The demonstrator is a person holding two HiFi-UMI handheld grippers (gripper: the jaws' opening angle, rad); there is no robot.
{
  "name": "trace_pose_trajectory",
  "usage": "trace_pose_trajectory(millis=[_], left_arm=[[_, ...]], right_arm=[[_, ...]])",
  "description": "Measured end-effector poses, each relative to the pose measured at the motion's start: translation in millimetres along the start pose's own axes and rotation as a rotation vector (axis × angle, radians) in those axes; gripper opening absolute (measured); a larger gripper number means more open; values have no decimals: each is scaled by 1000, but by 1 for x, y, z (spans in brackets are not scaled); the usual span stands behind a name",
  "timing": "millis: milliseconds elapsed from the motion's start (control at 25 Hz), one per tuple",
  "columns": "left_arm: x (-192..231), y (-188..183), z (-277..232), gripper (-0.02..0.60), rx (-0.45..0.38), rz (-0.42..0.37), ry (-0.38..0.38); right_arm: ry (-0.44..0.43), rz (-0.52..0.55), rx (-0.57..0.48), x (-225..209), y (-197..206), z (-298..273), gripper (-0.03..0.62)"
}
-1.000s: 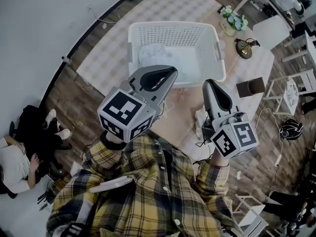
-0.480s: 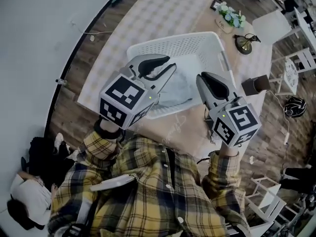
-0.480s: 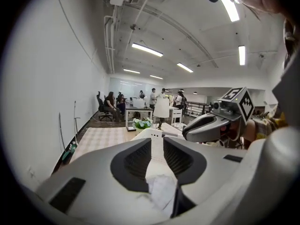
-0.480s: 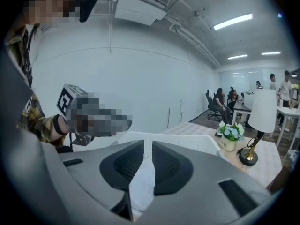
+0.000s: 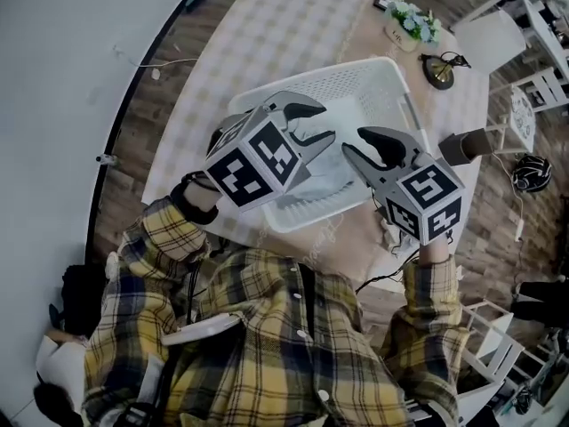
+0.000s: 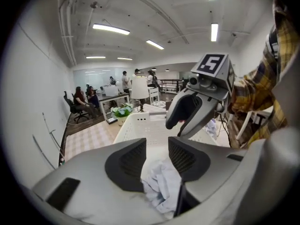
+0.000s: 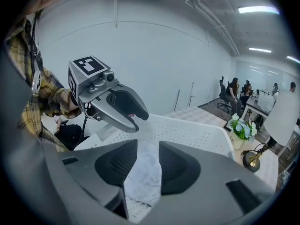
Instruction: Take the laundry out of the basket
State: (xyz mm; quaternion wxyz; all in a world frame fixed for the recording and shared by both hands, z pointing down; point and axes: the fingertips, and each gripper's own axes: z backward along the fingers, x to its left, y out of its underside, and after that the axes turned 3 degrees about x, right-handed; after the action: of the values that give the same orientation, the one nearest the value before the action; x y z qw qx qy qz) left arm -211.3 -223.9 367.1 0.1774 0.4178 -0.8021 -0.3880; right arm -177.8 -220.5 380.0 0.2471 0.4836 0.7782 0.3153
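Crumpled laundry (image 6: pixel 161 186) inside crosswise basket (image 5: pixel 351 78)

White wall (image 5: pixel 53 105) at 9 o'clock. Wood floor (image 5: pixel 120 194) beside it, checked rug (image 5: pixel 267 25) at 12. Beige table (image 5: pixel 342 238) centre; flower pot (image 5: pixel 411 20), brass lamp (image 5: pixel 440 68) at 1. White chairs (image 5: pixel 544 96) at 2. Ceiling strip lights (image 6: pixel 111 29) on.

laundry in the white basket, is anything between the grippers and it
Nothing visible does. The left gripper and right gripper hang over the open top of the white perforated plastic basket. Their jaws have just been opening and grip nothing. The pale crumpled laundry lies uncovered below each gap.
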Motion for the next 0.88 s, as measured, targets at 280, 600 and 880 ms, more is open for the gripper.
trace_pose_trajectory(millis=[280,600,880], left_arm=[[-10,-2,-39,230,138,-142,159],[-25,29,-62,261,295,-216,344],[-47,81,-80,350,419,-307,446]], right_arm=[[-106,36,118,-23,18,-3,211],[-246,143,293,-17,41,-33,274],[-337,229,434,8,81,-78,331]])
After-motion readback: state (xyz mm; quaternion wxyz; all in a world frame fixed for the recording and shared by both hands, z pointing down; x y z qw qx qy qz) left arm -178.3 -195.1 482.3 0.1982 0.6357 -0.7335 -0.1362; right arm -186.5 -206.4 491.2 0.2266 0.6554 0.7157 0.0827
